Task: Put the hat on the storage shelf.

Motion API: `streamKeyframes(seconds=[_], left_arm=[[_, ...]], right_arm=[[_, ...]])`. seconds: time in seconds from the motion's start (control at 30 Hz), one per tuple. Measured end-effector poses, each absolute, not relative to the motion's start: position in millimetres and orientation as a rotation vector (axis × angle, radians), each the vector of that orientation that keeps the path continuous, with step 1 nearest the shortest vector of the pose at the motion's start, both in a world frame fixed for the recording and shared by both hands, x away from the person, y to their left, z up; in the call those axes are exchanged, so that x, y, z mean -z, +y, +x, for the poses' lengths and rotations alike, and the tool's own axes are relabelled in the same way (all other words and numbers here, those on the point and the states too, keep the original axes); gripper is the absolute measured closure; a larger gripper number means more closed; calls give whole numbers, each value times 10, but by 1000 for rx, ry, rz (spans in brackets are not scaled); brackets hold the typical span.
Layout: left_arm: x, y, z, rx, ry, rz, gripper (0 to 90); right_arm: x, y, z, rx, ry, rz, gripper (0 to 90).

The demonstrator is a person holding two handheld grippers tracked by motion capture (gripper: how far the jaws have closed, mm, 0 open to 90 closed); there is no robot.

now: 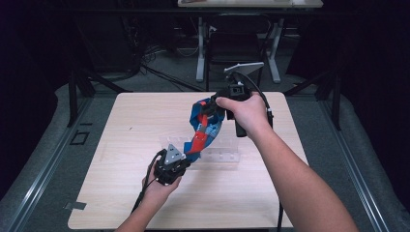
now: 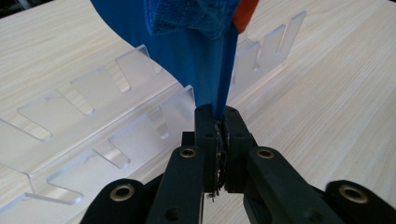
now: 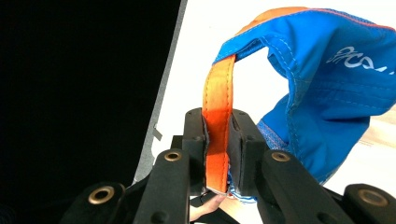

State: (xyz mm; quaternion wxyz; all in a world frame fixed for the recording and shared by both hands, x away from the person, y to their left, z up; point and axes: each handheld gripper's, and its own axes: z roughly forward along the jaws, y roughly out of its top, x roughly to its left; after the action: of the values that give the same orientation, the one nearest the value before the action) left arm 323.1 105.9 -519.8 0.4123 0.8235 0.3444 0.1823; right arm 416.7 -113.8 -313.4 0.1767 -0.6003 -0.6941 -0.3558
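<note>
A blue cloth item with orange trim point(image 1: 203, 128) hangs stretched between both grippers above the table. My left gripper point(image 1: 186, 157) at the near centre is shut on its lower blue edge point(image 2: 219, 84); its jaws press the fabric between them. My right gripper point(image 1: 212, 110), held higher and farther back, is shut on the orange band point(image 3: 217, 135). The blue body with white lettering point(image 3: 336, 84) sags to the right in the right gripper view. A clear plastic slotted rack point(image 1: 220, 152) lies on the table under the cloth.
The light wooden table point(image 1: 121, 145) has bare surface to the left and at the front. Dark floor, table legs and cables lie beyond its far edge. The rack's clear upright tabs point(image 2: 135, 60) stand close to the left gripper.
</note>
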Motion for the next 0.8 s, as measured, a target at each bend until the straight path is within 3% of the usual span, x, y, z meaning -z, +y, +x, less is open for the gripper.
streamKeyframes(seconds=[0.63, 0.8], left_arm=[[5346, 1077, 3251, -433, 904, 2047, 869], [5349, 1154, 3214, -404, 926, 2019, 706]], right_arm=[[3316, -1135, 4243, 954, -1939, -1719, 780], [3321, -1123, 4232, 946, -1946, -1723, 779]])
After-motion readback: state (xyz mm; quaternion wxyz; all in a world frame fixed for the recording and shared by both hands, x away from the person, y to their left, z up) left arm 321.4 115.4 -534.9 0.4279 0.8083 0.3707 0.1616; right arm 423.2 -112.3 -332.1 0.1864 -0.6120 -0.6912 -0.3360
